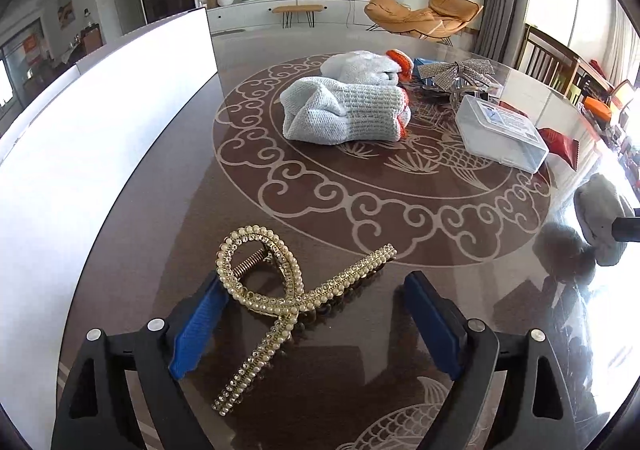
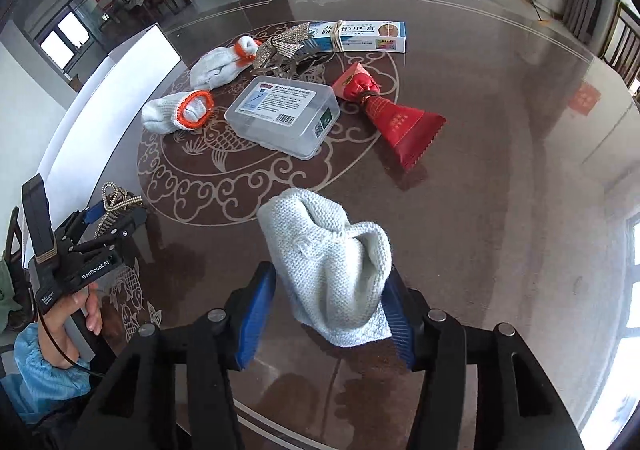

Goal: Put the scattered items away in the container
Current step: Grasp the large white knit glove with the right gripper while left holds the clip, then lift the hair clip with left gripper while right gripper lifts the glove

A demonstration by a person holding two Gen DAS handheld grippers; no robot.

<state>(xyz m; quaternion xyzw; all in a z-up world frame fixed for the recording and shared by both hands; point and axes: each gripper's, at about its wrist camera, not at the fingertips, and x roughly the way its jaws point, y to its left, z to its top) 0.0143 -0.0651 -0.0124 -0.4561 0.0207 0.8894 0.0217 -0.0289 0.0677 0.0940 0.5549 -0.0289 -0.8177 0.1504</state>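
Left gripper jaws apart around one pearl clip; right gripper jaws clamp one of three gloves.

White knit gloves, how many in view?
3. One between the right tool's fingers; two left of the clear box: near, far. More may be hidden.

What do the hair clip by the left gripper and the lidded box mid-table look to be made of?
Hair clip: gold-toned metal, judging by its shine and exposed coil spring, set with pearl-like beads and clear stones, probably imitation. Lidded box: translucent, slightly frosted hard plastic with a printed paper label; its contents can't be made out.
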